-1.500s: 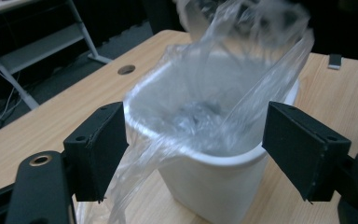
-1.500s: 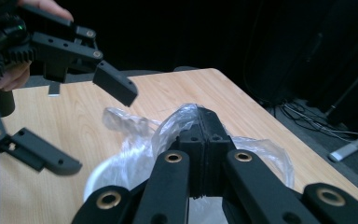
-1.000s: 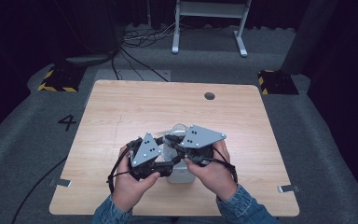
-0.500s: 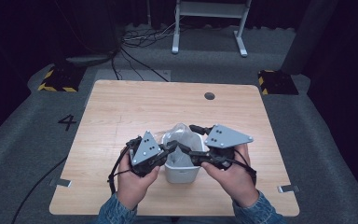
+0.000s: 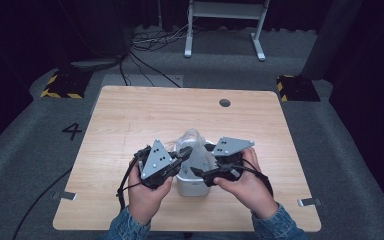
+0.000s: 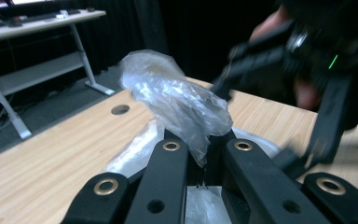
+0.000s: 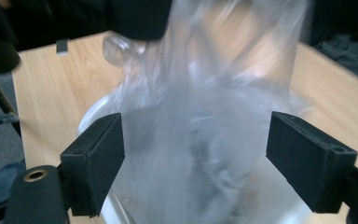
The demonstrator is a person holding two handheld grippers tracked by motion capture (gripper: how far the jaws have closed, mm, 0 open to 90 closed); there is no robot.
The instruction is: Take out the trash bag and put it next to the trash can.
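Two grippers working near counter's (image 5: pixel 130 120) front edge, either side of white bin (image 5: pixel 190 186). Left gripper (image 5: pixel 184 152): fingers clamped together on clear plastic bag (image 6: pixel 177 100), bag bunched, standing up out of bin. Right gripper (image 7: pixel 193 158): fingers wide apart, straddling blurred bag film over bin rim, not touching it. Bin sits centre-front; open wood all round toward far edge, cable hole (image 5: pixel 224 103) well clear at back.

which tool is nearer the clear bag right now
Left. The left tool is shut on the bag, pinching its edge. The right tool is open, with the bag between its jaws but not gripped.
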